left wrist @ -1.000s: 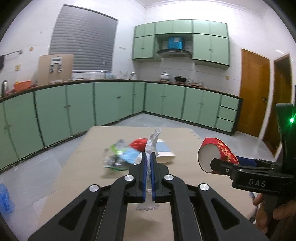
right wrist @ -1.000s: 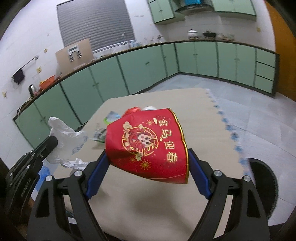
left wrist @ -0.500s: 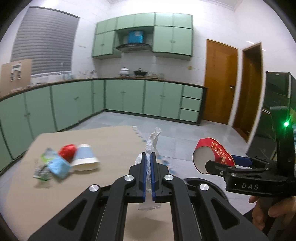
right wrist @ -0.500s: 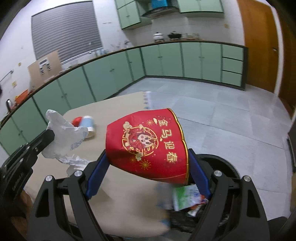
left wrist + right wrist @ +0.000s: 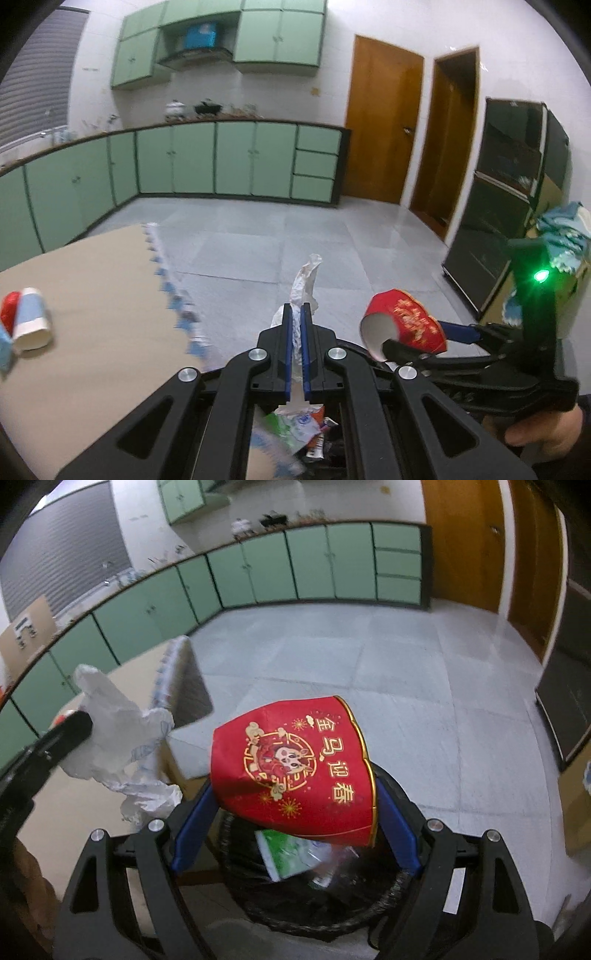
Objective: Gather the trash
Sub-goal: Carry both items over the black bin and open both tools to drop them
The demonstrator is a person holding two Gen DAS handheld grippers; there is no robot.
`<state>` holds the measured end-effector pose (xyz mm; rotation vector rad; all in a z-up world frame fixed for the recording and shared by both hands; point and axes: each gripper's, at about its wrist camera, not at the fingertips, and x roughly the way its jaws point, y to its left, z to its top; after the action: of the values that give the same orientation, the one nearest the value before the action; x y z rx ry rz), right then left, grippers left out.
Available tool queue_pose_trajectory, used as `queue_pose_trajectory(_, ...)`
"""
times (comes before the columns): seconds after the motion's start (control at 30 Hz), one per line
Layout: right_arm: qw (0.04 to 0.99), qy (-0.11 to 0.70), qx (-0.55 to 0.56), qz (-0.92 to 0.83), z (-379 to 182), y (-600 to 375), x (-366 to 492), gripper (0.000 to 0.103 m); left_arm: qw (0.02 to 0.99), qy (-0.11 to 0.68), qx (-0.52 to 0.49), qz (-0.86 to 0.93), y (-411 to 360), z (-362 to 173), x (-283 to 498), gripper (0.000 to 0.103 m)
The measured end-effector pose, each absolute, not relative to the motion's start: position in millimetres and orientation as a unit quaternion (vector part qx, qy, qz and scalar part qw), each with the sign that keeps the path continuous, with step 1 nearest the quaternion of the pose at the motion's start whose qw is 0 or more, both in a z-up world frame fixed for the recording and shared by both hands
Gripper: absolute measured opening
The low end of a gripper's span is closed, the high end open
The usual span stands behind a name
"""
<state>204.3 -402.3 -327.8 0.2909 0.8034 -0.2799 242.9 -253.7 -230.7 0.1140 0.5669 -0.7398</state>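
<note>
left gripper [image 5: 295, 321]: you have it pinched tight on the crumpled white wrapper [image 5: 304, 284]. The pads nearly meet because the plastic is thin. The loose ends stick out past the fingertips and hang below them.
right gripper [image 5: 291, 805]: you hold the red paper cup [image 5: 295, 764] across its body, jaws wide because the cup is wide. The cup lies on its side, squashed a little, with its open mouth toward your left gripper.
trash bin [image 5: 391, 908]: a black bin with a dark liner on the floor, just off the mat's edge. A green-and-white packet [image 5: 288, 853] and other scraps already lie inside.
why held here: both pieces hang over the bin's mouth, the cup right above it and the wrapper over its near-left rim. To my eye you are set up to drop both together.
mat [image 5: 92, 295]: a tan floor mat with a blue toothed edge. A white-and-blue cup [image 5: 31, 325] lies on its side near the left edge, touching a red item [image 5: 9, 312]. Both are yet to be collected.
change, view: a second ago both cameras faced the mat and its trash pile. Now they face the bin and the bare tile floor, with the doors and a dark cabinet in sight.
change, bin: out of the left view then, a sliver half a second ago, now under both grippers.
change, grips: same on both, nothing slipped.
next, judged: open both jaws here. The wrapper may cling to the pads or drift onto the mat edge.
</note>
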Motion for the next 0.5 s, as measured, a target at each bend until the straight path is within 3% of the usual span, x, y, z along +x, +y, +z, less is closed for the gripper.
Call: queue_pose_trajectory(0.5, 0.851, 0.467, 0.18, -0.159, -409.3, -450.2, 231.2, 0.08, 0.843, 0.386, 0.092, -0.362, -336.6, -310.4, 283.3, 0.005)
